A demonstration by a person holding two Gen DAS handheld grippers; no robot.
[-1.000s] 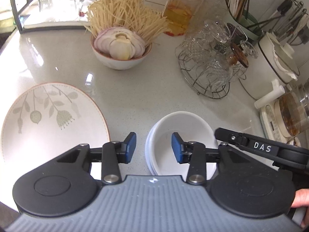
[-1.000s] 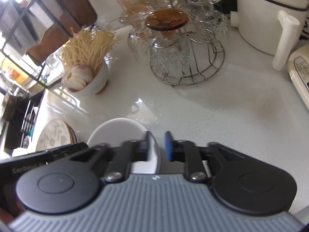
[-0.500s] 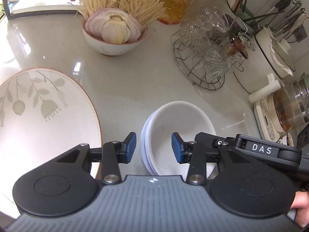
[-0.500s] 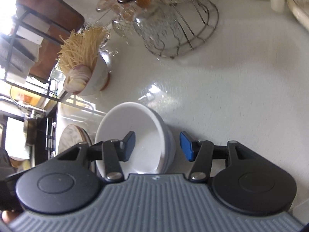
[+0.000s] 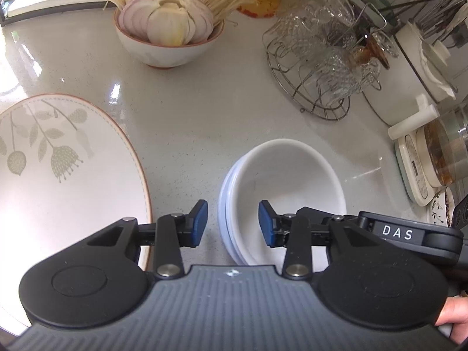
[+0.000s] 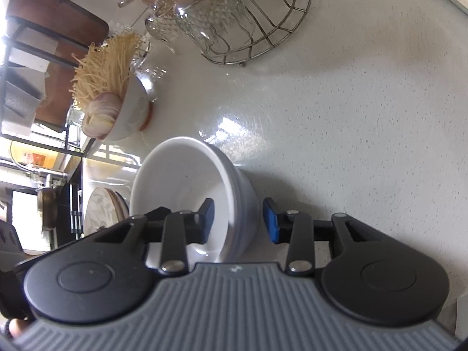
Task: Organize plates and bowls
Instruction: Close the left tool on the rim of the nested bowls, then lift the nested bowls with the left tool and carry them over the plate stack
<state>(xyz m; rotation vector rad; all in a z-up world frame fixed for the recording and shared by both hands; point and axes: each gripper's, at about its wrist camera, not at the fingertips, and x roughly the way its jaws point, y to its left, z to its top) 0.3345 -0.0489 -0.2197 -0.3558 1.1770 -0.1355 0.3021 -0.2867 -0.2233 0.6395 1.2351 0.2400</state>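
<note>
A stack of white bowls (image 5: 288, 175) stands on the grey counter; it also shows in the right wrist view (image 6: 187, 187). My left gripper (image 5: 232, 228) is open, its jaws straddling the near left rim of the stack without touching. My right gripper (image 6: 238, 220) is open too, one jaw inside the top bowl and one outside the stack's right wall. Its body shows in the left wrist view (image 5: 403, 234) at the right of the stack. A large floral plate (image 5: 58, 163) lies to the left; it also shows in the right wrist view (image 6: 99, 210).
A bowl of onion and noodles (image 5: 168, 33) stands behind. A wire rack of glasses (image 5: 327, 67) is at the back right, with a white pot (image 5: 415, 67), a scale (image 5: 415, 166) and a utensil holder (image 5: 438, 3) beyond. A small patterned dish (image 5: 440, 207) sits at the right edge.
My right gripper has opened from nearly shut and now straddles the bowl stack's wall. The left gripper has moved forward and lower over the counter, staying open.
</note>
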